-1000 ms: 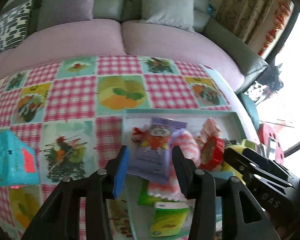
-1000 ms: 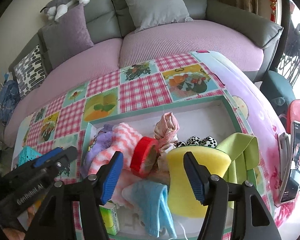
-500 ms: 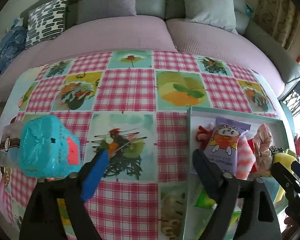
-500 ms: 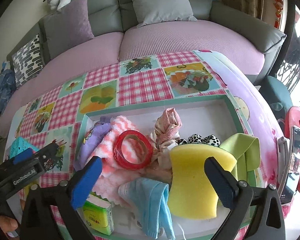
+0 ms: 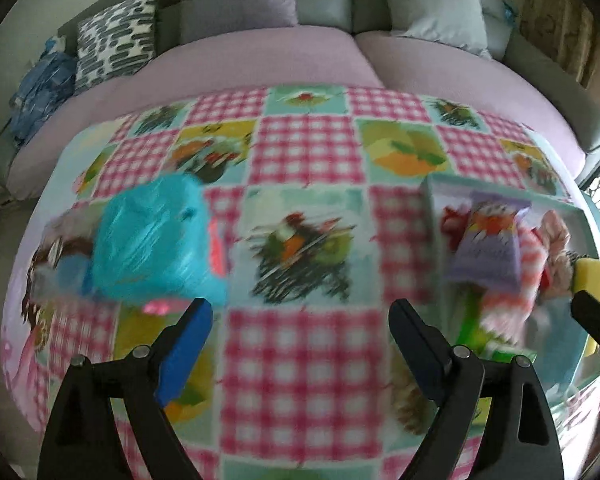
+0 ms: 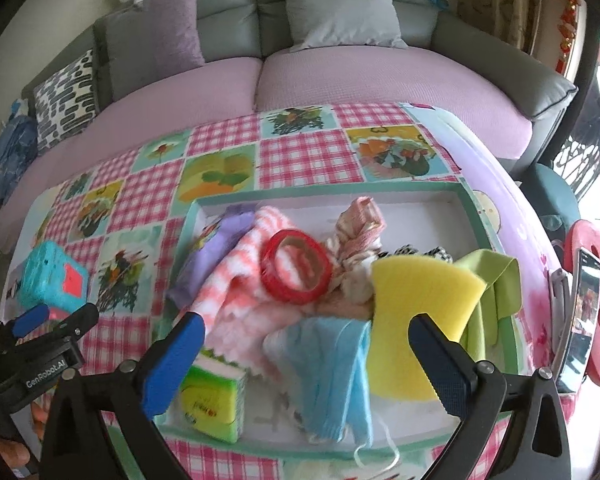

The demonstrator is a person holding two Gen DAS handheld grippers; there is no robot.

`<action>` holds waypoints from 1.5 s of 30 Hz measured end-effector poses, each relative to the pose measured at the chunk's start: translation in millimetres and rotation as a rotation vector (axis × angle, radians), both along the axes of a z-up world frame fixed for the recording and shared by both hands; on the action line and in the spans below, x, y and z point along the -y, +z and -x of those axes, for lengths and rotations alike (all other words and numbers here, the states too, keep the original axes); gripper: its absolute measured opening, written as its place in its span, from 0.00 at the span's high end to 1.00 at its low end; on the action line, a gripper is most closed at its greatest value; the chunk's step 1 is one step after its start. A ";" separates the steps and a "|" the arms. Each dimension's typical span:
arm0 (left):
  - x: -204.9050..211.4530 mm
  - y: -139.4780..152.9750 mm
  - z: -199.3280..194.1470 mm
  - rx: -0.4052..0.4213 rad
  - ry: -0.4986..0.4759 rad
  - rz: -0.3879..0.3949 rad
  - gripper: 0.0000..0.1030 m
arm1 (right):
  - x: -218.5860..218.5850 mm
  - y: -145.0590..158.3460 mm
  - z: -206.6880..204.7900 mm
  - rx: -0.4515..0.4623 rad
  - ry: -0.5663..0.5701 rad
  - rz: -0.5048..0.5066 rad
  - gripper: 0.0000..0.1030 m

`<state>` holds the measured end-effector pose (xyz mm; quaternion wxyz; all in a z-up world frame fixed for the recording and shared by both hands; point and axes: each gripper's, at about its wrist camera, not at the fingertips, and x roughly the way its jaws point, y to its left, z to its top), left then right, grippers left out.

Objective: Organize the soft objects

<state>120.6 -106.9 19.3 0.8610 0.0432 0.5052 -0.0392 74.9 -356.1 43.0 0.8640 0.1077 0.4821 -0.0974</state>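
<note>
Both claws, left gripper [image 5: 300,344] and right gripper [image 6: 306,344], are seen spread wide and empty; the red tape roll [image 6: 296,266], released, lies at twelve o'clock in the tray [image 6: 466,204], one item sorted.

A tray [image 6: 470,208] sat on the table [image 6: 304,160], with a sofa [image 6: 340,76] behind. In the tray, a tape roll [image 6: 296,266] lay on a striped cloth [image 6: 236,280]; a sponge [image 6: 416,320] stood to its right, a towel [image 6: 336,368] in front. A house-shaped toy [image 6: 54,278] sat on the table, left of the tray.
</note>
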 end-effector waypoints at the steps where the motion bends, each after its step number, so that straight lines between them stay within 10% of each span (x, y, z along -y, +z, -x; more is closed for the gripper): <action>1: -5.7 -0.7 2.0 -0.005 0.008 0.006 0.12 | -5.0 0.7 2.5 0.001 0.007 0.003 0.00; 45: -74.8 -16.2 80.8 -0.049 0.138 -0.136 0.13 | -78.5 -35.8 74.6 -0.080 0.115 0.027 0.00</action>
